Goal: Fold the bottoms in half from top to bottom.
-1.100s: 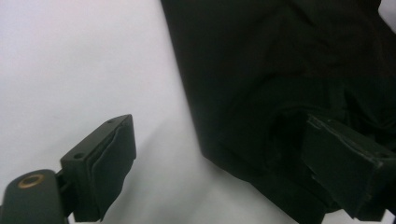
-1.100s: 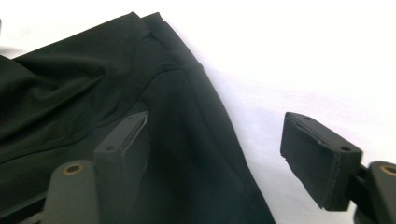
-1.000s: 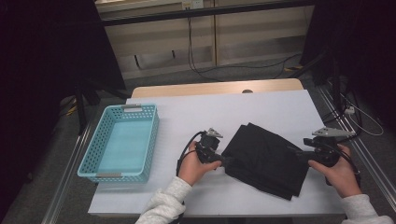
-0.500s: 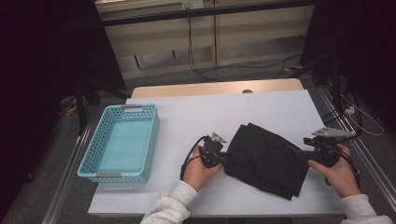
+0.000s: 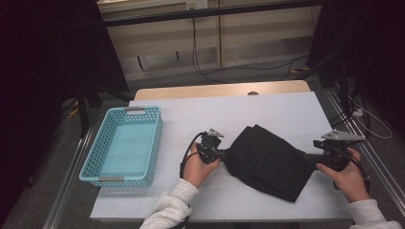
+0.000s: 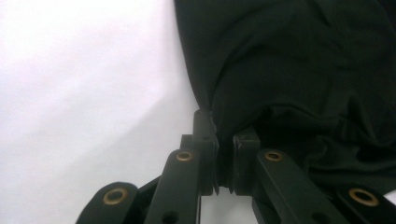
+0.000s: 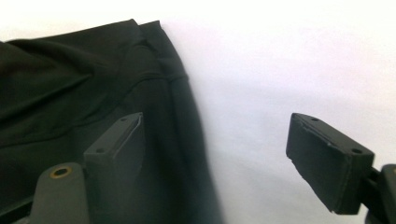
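A black folded cloth lies on the white table, right of centre. My left gripper is at the cloth's left edge. In the left gripper view its jaws have just been closing, and the gripper now pinches a fold of the cloth. My right gripper sits at the cloth's right edge. In the right gripper view it stands wide open, one jaw over the cloth and the other over bare table.
A light blue plastic basket stands on the left part of the table with nothing in it. Behind the table run a wooden strip, cables on the floor and dark stands at both sides.
My left gripper has slid a little to the right onto the cloth's left edge and its jaws have closed on it. The right gripper has kept still.
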Action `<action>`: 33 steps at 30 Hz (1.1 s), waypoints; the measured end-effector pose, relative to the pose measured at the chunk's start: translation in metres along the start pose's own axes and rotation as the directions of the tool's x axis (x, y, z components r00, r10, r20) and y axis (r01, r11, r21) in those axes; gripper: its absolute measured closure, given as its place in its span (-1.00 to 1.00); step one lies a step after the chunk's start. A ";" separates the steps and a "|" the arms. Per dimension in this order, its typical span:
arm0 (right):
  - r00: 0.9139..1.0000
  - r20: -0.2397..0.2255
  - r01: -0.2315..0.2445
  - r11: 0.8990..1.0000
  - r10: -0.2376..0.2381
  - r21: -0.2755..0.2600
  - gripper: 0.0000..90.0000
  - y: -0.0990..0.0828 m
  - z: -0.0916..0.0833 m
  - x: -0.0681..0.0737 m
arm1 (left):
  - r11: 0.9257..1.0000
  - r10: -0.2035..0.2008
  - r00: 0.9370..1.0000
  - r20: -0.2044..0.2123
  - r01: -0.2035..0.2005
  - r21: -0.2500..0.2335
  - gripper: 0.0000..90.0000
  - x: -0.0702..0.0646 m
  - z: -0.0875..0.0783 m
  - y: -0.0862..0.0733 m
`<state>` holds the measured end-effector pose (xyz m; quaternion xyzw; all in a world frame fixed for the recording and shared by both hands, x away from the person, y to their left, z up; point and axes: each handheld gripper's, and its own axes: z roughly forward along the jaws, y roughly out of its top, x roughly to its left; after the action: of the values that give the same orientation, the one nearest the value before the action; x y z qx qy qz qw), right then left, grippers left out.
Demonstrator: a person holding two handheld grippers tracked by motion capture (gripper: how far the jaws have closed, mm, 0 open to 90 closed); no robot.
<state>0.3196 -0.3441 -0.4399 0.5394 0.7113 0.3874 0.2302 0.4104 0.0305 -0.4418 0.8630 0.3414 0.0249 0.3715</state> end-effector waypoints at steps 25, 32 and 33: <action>1.000 -0.023 0.018 1.000 -0.018 0.014 -0.63 -0.001 0.009 0.013 | 0.993 -0.074 0.996 -0.047 0.069 -0.094 0.83 0.075 -0.025 0.001; 0.998 -0.059 0.028 1.000 -0.028 0.008 -0.65 0.004 0.019 0.034 | 0.989 -0.133 0.985 -0.115 0.125 -0.073 0.06 0.079 -0.031 -0.003; 0.997 -0.073 0.032 0.999 -0.031 0.008 -0.65 0.004 0.021 0.038 | 0.988 -0.143 0.982 -0.125 0.134 -0.079 -0.02 0.077 -0.033 -0.003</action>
<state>0.3260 -0.3014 -0.4457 0.5148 0.7295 0.3997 0.2076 0.4579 0.0998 -0.4365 0.8202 0.4229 0.0672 0.3793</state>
